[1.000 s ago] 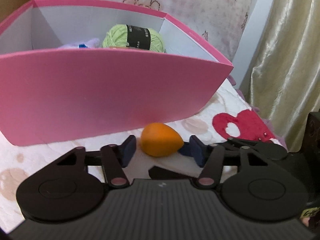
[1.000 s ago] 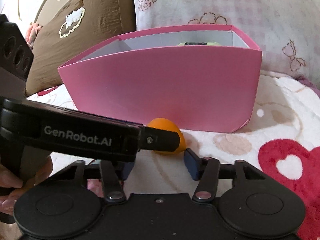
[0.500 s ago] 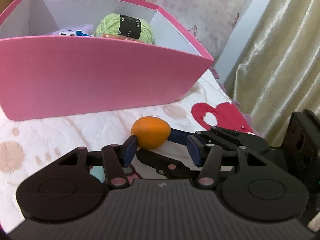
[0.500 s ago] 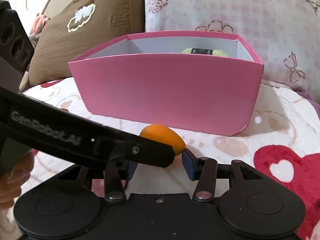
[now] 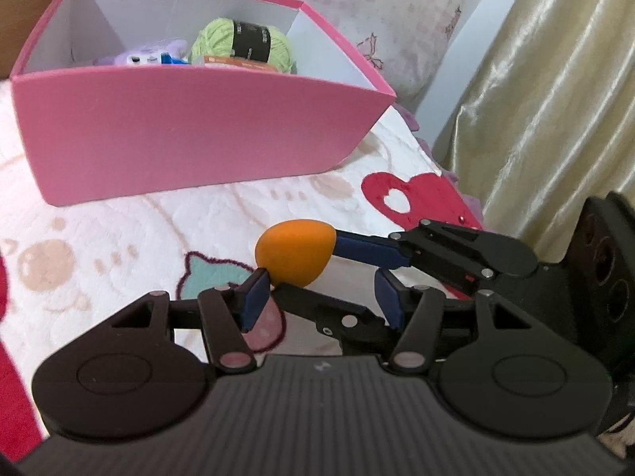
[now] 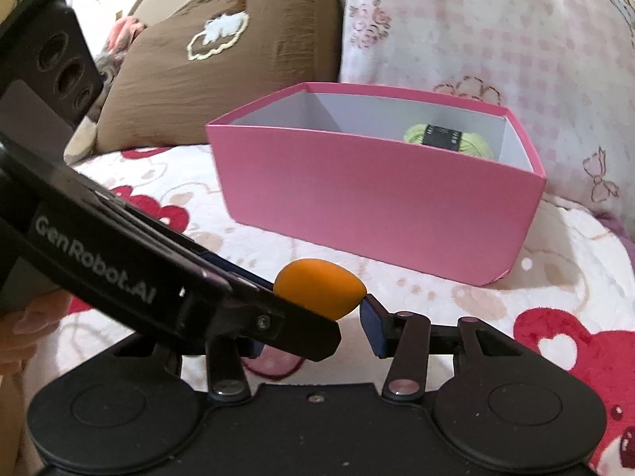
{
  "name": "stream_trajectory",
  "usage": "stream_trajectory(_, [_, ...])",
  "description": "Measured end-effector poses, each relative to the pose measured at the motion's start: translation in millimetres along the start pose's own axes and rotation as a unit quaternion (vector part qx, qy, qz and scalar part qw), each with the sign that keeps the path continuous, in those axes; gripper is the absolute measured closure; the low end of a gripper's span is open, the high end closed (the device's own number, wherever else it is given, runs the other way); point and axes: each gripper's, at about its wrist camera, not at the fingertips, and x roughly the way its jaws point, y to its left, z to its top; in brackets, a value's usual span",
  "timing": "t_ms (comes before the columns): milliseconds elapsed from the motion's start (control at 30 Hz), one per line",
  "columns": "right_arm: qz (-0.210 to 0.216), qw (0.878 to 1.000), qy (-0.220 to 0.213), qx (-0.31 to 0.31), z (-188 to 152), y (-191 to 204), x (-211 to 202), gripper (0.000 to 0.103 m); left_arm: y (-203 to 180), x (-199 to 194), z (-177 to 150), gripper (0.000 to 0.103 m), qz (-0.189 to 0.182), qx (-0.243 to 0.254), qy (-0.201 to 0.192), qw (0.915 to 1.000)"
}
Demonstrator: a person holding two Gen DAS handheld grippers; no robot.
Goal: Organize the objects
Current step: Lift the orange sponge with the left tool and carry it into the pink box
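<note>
An orange egg-shaped sponge (image 5: pixel 295 256) (image 6: pixel 321 289) hangs above the blanket, in front of the pink box (image 5: pixel 198 139) (image 6: pixel 377 206). My right gripper (image 5: pixel 307 267) (image 6: pixel 313 325) comes in from the right and is shut on it, one blue pad on its pointed end, the other finger under it. My left gripper (image 5: pixel 321 297) crosses it from the left with its jaws opening. Its left pad (image 5: pixel 254 297) touches the sponge while the right pad (image 5: pixel 389 301) stands apart. In the box lie green yarn (image 5: pixel 222 39) (image 6: pixel 448 141) and a purple plush toy (image 5: pixel 147 51).
The box stands on a white blanket (image 5: pixel 99 238) with red hearts. A brown pillow (image 6: pixel 222 59) and a pink patterned pillow (image 6: pixel 496 39) lean behind it. A gold curtain (image 5: pixel 555 99) hangs at the right past the bed's edge. A person's hand (image 6: pixel 24 317) holds the left gripper.
Both grippers have risen and drawn back from the box, lifting the sponge off the blanket. More of the box's inside shows. The left jaws have widened a little.
</note>
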Motion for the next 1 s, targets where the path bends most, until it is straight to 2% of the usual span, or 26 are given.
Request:
stream_trajectory(133, [0.001, 1.0, -0.008, -0.012, 3.5, 16.5, -9.8, 0.05, -6.1, -16.7, -3.4, 0.047, 0.018, 0.014, -0.008, 0.9997])
stream_trajectory(300, [-0.004, 1.0, -0.013, -0.01, 12.4, 26.7, -21.5, 0.05, -12.9, -41.6, -2.3, 0.047, 0.009, 0.019, -0.02, 0.9996])
stream_trajectory(433, [-0.001, 1.0, 0.003, 0.002, 24.8, 36.4, -32.5, 0.052, -23.0, -62.2, -1.2, 0.047, 0.013, 0.038, -0.026, 0.9989])
stream_trajectory(700, [-0.001, 1.0, -0.002, -0.023, 36.4, 64.8, -53.0, 0.053, -27.9, -96.5, 2.9, 0.047, 0.012, 0.05, -0.001, 0.9987])
stream_trajectory(1000, [-0.017, 0.999, -0.023, -0.045, 61.6, 75.4, -69.2, 0.053, -37.6, -124.4, 23.8, 0.047, 0.005, 0.065, -0.007, 0.9979])
